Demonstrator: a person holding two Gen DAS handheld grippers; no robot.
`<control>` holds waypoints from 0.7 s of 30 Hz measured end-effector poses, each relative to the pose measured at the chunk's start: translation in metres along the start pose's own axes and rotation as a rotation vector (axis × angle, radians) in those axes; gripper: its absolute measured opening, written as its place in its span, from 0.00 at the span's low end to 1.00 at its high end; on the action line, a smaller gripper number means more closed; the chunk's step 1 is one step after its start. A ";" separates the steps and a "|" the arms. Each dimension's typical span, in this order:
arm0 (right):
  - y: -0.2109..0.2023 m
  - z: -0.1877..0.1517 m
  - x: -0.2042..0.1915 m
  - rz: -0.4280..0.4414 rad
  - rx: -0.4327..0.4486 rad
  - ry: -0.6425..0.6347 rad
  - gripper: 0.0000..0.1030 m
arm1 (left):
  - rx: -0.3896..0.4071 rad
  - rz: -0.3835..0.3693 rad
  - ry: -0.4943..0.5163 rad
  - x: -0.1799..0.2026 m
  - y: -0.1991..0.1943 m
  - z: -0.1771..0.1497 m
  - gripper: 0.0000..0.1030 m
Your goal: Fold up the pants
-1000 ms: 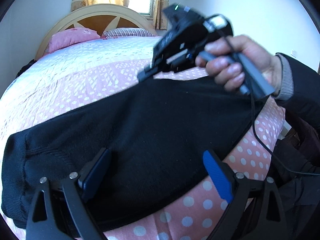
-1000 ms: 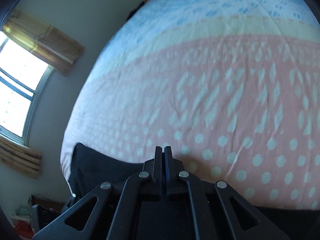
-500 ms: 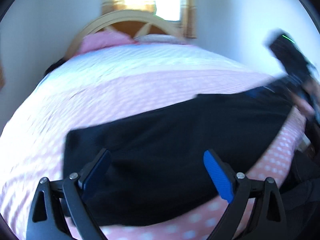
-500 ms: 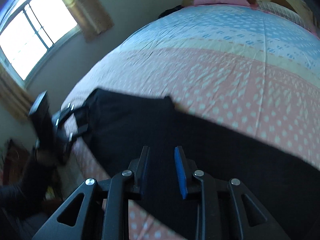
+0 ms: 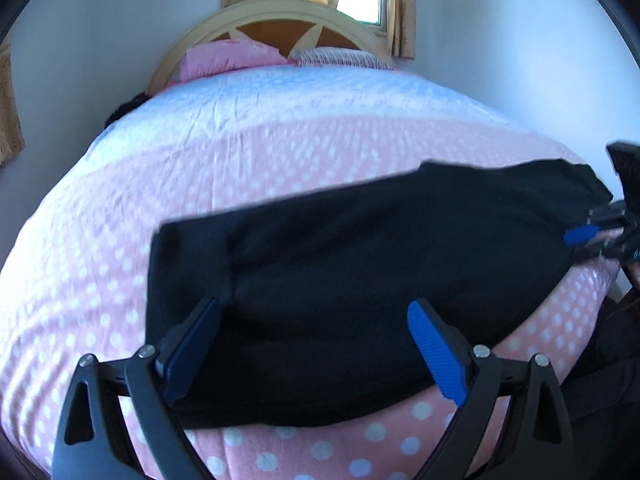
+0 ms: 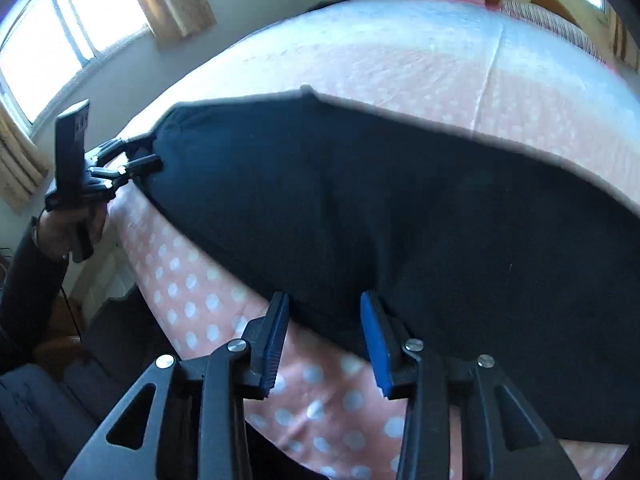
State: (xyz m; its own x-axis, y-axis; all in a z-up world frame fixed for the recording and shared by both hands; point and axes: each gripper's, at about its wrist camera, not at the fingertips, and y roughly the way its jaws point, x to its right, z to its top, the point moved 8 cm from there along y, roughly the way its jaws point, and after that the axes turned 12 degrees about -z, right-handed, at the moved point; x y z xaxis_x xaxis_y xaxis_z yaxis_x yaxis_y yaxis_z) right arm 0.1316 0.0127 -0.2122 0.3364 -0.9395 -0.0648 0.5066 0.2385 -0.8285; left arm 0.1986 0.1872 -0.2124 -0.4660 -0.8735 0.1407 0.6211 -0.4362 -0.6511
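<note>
A: Left wrist view: what is shown?

B: Black pants (image 5: 360, 264) are laid along the near edge of a dotted bed (image 5: 248, 160). The left gripper (image 5: 314, 344) is spread wide at one end.

A: And rightward?

B: The right gripper (image 6: 324, 332) is held parted over the other end. Soft, limp fleece is judged; the end corners are best pinched.

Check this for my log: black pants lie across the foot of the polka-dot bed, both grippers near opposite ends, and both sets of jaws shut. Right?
Not quite. The jaws are open on both the left gripper and the right gripper, as each wrist view shows. The black pants do lie across the polka-dot bed, with one gripper near each end.
</note>
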 end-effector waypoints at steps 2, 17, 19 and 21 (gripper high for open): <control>-0.010 -0.002 0.005 0.019 0.014 0.020 0.38 | 0.006 0.013 0.010 0.003 -0.001 0.001 0.94; -0.143 -0.071 0.291 -0.385 0.248 0.649 0.38 | 0.035 -0.142 -0.013 0.096 0.032 0.050 0.94; -0.167 -0.099 0.333 -0.452 0.268 0.748 0.38 | 0.028 -0.152 -0.015 0.104 0.038 0.050 0.94; -0.186 -0.130 0.370 -0.493 0.285 0.859 0.38 | 0.027 -0.155 -0.027 0.109 0.043 0.050 0.94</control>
State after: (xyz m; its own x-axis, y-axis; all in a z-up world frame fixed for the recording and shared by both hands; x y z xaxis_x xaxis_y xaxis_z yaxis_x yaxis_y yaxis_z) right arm 0.0586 -0.4108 -0.1545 -0.5843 -0.7807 -0.2217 0.6416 -0.2771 -0.7152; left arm 0.2064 0.0619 -0.1877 -0.5410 -0.8005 0.2579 0.5601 -0.5716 -0.5996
